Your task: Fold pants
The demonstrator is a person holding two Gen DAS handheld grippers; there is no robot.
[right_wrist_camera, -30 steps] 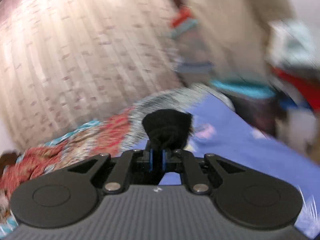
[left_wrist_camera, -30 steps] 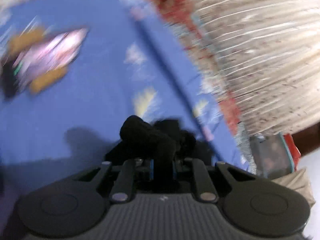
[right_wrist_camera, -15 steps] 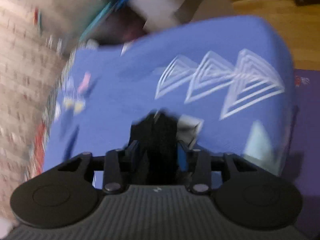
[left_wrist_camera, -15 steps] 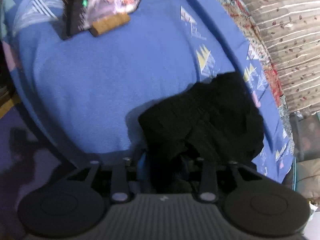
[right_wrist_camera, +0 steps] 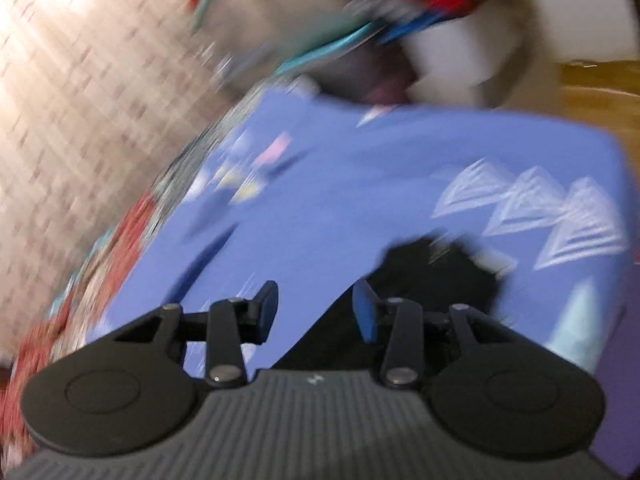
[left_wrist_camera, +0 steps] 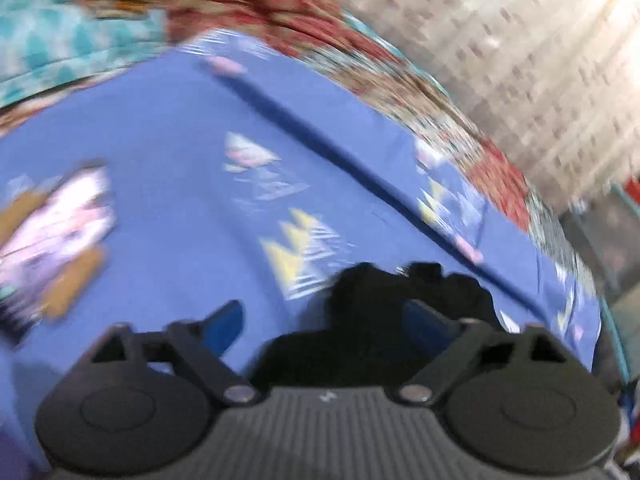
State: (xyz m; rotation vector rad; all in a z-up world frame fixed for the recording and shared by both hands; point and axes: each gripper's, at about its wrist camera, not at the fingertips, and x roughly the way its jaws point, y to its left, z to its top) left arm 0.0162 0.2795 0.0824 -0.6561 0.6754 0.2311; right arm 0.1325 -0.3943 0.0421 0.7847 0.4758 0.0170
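The black pants (left_wrist_camera: pixel 372 308) lie in a crumpled heap on the blue patterned bedsheet (left_wrist_camera: pixel 160 168), close in front of my left gripper (left_wrist_camera: pixel 324 322). Its jaws are opening wide; the fabric sits between them, but the blue pads (left_wrist_camera: pixel 224 324) do not press on it. In the right wrist view the pants (right_wrist_camera: pixel 436 276) lie low and to the right, running under the right finger. My right gripper (right_wrist_camera: pixel 316 312) is open, with mostly bare sheet (right_wrist_camera: pixel 340 184) between its pads. Both views are motion-blurred.
A pink and brown flat object (left_wrist_camera: pixel 52 240) lies on the sheet at the left. A red and teal patterned cover (left_wrist_camera: pixel 280 12) borders the bed's far side, with a pale curtain (left_wrist_camera: pixel 520 60) behind. Clutter (right_wrist_camera: pixel 400 8) and wooden floor (right_wrist_camera: pixel 592 80) lie beyond the bed's end.
Both grippers were shut on black fabric a second ago and have let go. The pants now rest on the bed. The right gripper dropped down toward the sheet.
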